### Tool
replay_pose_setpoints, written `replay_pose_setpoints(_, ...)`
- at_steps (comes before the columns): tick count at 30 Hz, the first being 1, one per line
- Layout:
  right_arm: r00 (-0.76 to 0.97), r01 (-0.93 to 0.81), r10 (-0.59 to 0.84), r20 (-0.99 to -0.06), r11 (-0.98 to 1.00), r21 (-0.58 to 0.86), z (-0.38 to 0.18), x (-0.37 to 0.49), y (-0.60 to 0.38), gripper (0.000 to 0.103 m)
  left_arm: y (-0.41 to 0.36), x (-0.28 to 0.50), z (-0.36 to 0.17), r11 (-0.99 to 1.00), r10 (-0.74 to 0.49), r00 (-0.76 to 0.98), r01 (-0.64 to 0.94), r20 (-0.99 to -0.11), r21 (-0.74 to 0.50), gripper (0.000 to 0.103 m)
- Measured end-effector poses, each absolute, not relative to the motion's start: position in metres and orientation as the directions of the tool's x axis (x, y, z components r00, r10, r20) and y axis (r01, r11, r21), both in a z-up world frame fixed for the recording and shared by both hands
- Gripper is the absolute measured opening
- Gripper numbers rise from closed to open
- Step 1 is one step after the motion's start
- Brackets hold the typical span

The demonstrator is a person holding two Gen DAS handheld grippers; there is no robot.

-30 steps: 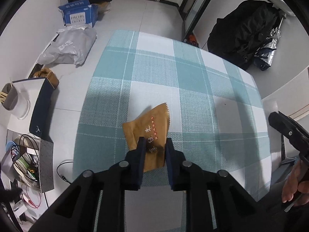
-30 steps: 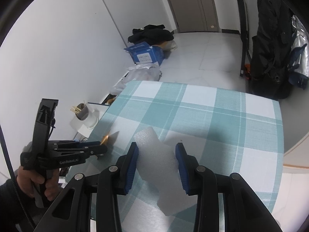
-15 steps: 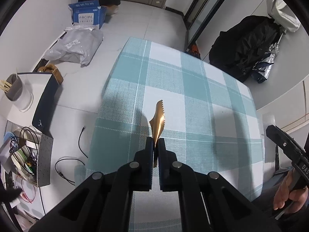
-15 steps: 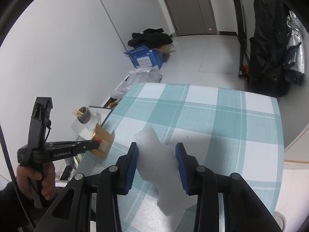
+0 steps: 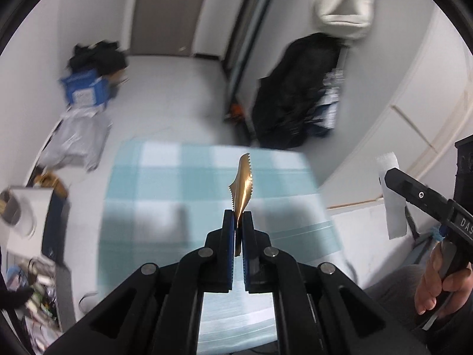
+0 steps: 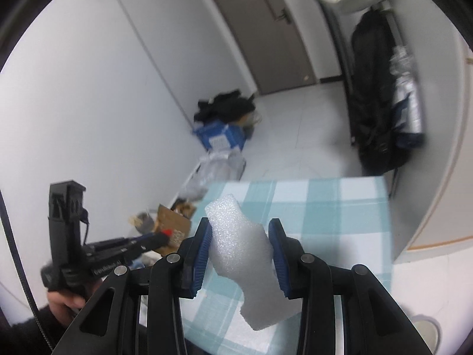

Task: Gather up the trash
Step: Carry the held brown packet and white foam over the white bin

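Note:
My left gripper (image 5: pixel 238 216) is shut on a thin brown snack wrapper (image 5: pixel 242 182), which stands edge-on above the pads, lifted clear of the teal checked tablecloth (image 5: pixel 165 177). In the right wrist view that left gripper (image 6: pixel 162 236) shows at the left with the brown wrapper (image 6: pixel 174 229) at its tip. My right gripper (image 6: pixel 241 229) is shut on a white foam piece (image 6: pixel 241 248), which hangs below the fingers above the checked tablecloth (image 6: pixel 340 207). The right gripper (image 5: pixel 388 177) and its white foam piece (image 5: pixel 393 204) also show at the right edge of the left wrist view.
On the floor beyond the table lie a blue box (image 5: pixel 84 91), grey bags (image 5: pixel 74 139) and a black backpack (image 5: pixel 295 94). A cup (image 5: pixel 14 213) and a dark-sided box (image 5: pixel 54 222) sit left of the table. A hand (image 5: pixel 440 281) grips the right tool.
The left gripper closed on the wrapper, which turned edge-on. Both grippers then rose off the table with their pieces, and both views tilted up toward the door.

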State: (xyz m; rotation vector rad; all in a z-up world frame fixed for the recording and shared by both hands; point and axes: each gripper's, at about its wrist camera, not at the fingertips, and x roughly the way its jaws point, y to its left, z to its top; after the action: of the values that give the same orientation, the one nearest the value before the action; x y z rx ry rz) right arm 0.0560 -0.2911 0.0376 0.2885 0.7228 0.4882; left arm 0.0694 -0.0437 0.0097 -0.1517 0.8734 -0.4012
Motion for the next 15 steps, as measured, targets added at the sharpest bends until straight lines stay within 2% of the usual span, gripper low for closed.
replay_pose_setpoints(8, 0.764, -0.266, 0.453, -0.458, 0.869, 0.416, 0.096, 0.001, -0.368, 0.038, -0.118, 0.059, 0.071, 0.825, -0.551, 0.542, 0.468, -0.634, -0.317, 0.001)
replay_pose_setpoints(15, 0.81, -0.167, 0.368, -0.456, 0.891, 0.422, 0.098, -0.039, -0.432, 0.038, -0.184, 0.055, 0.09, 0.735, -0.635, 0.451, 0.603, -0.628, -0.31, 0.001)
